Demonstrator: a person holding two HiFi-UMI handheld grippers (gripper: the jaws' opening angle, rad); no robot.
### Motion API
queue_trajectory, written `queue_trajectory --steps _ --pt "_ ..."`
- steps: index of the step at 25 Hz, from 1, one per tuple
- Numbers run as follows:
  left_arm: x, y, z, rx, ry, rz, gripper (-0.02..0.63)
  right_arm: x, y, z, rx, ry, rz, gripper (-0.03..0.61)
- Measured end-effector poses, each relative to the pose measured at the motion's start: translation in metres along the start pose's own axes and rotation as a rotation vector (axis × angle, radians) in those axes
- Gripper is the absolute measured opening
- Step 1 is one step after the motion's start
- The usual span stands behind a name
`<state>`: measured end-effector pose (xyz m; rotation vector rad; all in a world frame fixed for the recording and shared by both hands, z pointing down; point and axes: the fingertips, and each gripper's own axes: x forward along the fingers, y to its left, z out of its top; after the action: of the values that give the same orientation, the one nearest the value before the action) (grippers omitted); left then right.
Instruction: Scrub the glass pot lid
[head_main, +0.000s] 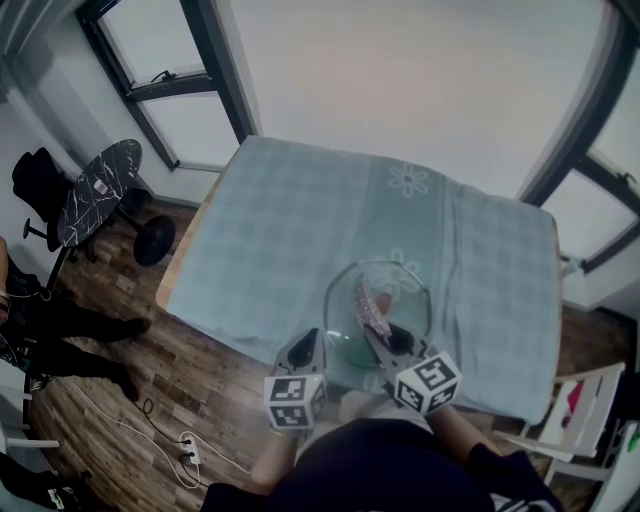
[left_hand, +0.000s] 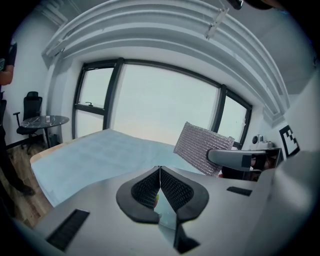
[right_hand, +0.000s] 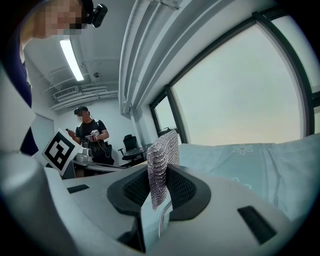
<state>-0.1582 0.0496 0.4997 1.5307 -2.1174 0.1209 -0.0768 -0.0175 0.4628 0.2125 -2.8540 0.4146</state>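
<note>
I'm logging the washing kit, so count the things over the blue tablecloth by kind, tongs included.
Tongs: 2, left tongs and right tongs
Glass pot lid: 1
Mesh scrub pad: 1
Total: 4

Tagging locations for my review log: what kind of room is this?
Probably an office or lab room: tall windows, a black office chair, and a cloth-covered table.

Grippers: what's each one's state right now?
Left gripper: closed, nothing seen between its jaws.
Right gripper: closed on the metallic mesh scrubber.
</note>
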Motion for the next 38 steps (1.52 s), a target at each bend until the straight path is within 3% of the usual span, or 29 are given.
queue_trajectory --steps 13,25,38 --pt "0.055 0.024 0.026 0.023 0.049 -0.076 0.004 0.042 -0.044 0.016 0.036 0.022 -0.126 0.082" --pt "0.102 0.032 0.047 0.162 0.127 -0.303 0.003 0.058 -0.082 0.013 0.116 0.0 -0.424 0.081" --pt "0.14 0.032 0.037 0.201 0.197 -0.46 0.003 0.068 -0.116 -0.022 0.153 0.073 -0.634 0.082"
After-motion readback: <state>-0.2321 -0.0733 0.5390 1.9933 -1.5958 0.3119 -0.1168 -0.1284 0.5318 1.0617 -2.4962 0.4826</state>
